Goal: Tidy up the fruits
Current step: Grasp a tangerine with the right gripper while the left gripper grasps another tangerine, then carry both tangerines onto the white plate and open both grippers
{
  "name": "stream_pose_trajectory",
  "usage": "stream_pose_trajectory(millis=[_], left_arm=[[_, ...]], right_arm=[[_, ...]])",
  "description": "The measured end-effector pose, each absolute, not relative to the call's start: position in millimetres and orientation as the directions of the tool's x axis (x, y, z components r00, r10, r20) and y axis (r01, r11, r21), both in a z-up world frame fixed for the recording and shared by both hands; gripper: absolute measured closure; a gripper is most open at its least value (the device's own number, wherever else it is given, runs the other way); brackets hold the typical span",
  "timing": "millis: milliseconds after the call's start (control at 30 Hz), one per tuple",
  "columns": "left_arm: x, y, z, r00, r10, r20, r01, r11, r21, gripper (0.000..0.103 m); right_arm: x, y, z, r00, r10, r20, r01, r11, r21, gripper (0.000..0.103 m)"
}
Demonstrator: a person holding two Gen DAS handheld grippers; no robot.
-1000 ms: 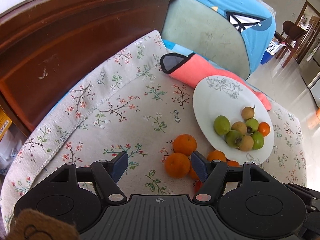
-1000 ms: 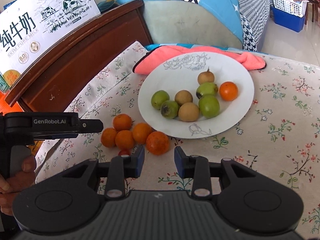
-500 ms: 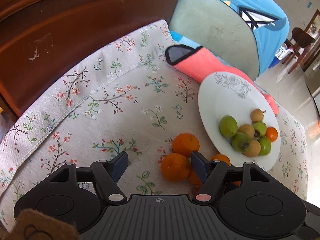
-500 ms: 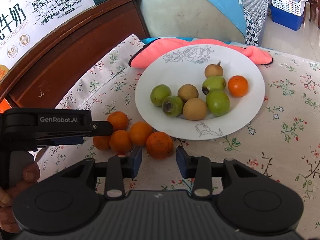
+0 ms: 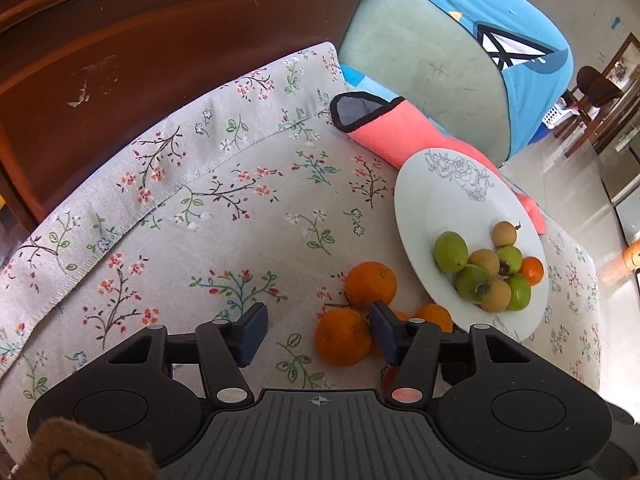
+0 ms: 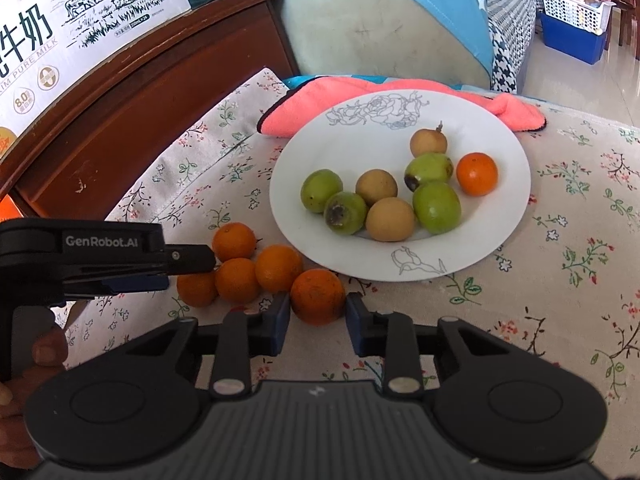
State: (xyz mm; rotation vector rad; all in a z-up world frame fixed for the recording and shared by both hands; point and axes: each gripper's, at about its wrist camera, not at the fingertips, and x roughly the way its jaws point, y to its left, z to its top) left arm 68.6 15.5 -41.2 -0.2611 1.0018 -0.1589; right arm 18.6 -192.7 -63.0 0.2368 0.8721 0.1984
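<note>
Change, left gripper (image 5: 318, 326): its jaws have just been closing and stand narrower than a second ago, still released; the nearest orange (image 5: 343, 337) sits between the blue pads, against the right one, clear of the left.
Change, right gripper (image 6: 317, 322): its jaws have just been closing too; the front orange (image 6: 317, 297) now fills the gap between the pads, which sit at its flanks. Whether they press on it cannot be told.
Change, view: in the right wrist view the plate (image 6: 500, 224) and the fruit appear closer than a second ago.
Task fruit, loose: five oranges cluster on the floral tablecloth (image 6: 560, 288), just beside the plate's near rim; a second one (image 5: 370, 286) lies behind the nearest in the left wrist view.
Task fruit, plated: four green fruits, three brown ones and one small orange (image 6: 477, 173) are bunched on the white plate.
Surroundings: a pink cloth (image 6: 304, 108) is tucked under the plate's far edge; a dark wooden board (image 5: 160, 52) borders the tablecloth; a milk carton box (image 6: 60, 28) stands behind it.
In the way: the left gripper's black body (image 6: 100, 258) reaches in from the left of the right wrist view, covering part of the orange cluster; the person's fingers (image 6: 44, 350) wrap its handle.
</note>
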Motion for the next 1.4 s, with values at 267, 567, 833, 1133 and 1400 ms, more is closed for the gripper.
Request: stream_pose_trajectory(millis=[267, 567, 833, 1133, 1400], left_arm=[[62.3, 3.8, -40.6, 0.548, -0.232, -0.804, 0.108, 0.972, -0.207, 0.048], [49.8, 2.1, -42.8, 0.545, -0.219, -0.809, 0.268, 0.96, -0.079, 0.05], [51.1, -8.0, -50.0, 0.551, -0.234, -0.801, 0.338, 0.94, -0.041, 0.049], [45.1, -16.1, -53.3, 0.561, -0.234, -0.794, 0.369, 0.929, -0.012, 0.062], [45.2, -15.7, -50.6, 0.552, -0.258, -0.793, 0.368, 0.929, -0.046, 0.076]], right_arm=[[17.4, -196.8, -63.0, 0.625, 0.263, -0.735, -0.048, 0.953, 0.299, 0.073], [16.1, -202.0, -62.7, 0.618, 0.27, -0.739, -0.031, 0.947, 0.32, 0.072], [16.5, -201.7, -62.7, 0.617, 0.27, -0.74, -0.028, 0.947, 0.321, 0.072], [16.8, -200.9, -63.1, 0.62, 0.269, -0.738, -0.033, 0.948, 0.318, 0.072], [16.5, -201.3, -63.3, 0.619, 0.27, -0.737, -0.033, 0.947, 0.319, 0.073]])
